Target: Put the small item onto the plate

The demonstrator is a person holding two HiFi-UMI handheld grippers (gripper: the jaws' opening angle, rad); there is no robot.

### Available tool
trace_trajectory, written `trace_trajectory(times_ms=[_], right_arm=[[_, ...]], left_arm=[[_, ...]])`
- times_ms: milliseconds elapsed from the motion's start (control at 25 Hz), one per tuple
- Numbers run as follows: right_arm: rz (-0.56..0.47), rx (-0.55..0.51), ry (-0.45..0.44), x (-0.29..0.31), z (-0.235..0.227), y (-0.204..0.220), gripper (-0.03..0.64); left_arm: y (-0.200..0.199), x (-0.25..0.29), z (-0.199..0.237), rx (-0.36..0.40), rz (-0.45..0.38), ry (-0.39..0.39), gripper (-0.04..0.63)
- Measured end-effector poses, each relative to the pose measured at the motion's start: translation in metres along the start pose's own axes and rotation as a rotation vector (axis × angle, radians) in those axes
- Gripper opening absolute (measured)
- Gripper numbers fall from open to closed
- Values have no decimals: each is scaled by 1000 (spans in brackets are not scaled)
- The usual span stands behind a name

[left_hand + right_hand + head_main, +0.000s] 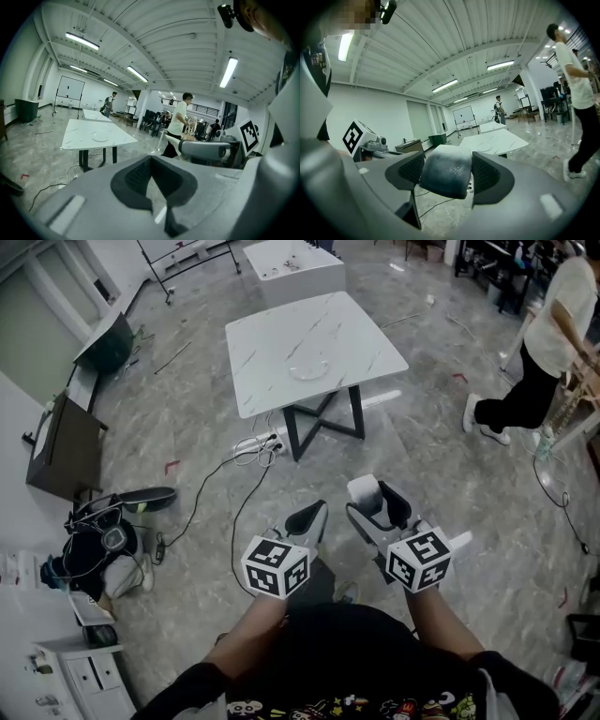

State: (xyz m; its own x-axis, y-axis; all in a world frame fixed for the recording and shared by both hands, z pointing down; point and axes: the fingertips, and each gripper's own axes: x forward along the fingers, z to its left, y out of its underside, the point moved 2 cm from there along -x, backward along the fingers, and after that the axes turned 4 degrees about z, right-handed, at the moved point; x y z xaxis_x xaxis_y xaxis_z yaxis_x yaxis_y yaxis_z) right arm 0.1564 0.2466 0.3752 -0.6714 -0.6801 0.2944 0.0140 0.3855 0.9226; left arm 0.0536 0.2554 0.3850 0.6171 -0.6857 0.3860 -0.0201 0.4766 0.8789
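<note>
The small item (445,177) looks light: the right gripper (380,507) carries it alone, tilted upward, with no sign of sag. Its skin seems smooth and faintly dimpled with a slight sheen, so it may be slippery. Whether it is soft or hard cannot be told, since the pads do not visibly dent it. The sensible hold is the one in use, across its two flat sides near the middle, with the rounded top standing free above the jaws.

It is a small, rounded block, pale whitish on top and shading to grey-blue down its near face. It sits pinched between the right gripper's dark ribbed pads, near the person's body and well apart from the plate (309,368).

The plate, shallow and clear or white, rests towards the middle of the white marbled table (272,338), far ahead across the open floor.

The left gripper (307,519) is just to the left of the right one, its jaws pressed together on nothing.
</note>
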Motion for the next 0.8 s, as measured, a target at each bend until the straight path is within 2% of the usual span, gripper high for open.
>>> trace_trajectory(times_ms=[400, 800], right_arm=[[12, 11, 47, 43, -26, -21, 345], [38, 28, 92, 125, -38, -51, 345]], left_arm=[[-26, 36, 43, 2, 10, 43, 2], [-67, 64, 125, -8, 22, 76, 2]])
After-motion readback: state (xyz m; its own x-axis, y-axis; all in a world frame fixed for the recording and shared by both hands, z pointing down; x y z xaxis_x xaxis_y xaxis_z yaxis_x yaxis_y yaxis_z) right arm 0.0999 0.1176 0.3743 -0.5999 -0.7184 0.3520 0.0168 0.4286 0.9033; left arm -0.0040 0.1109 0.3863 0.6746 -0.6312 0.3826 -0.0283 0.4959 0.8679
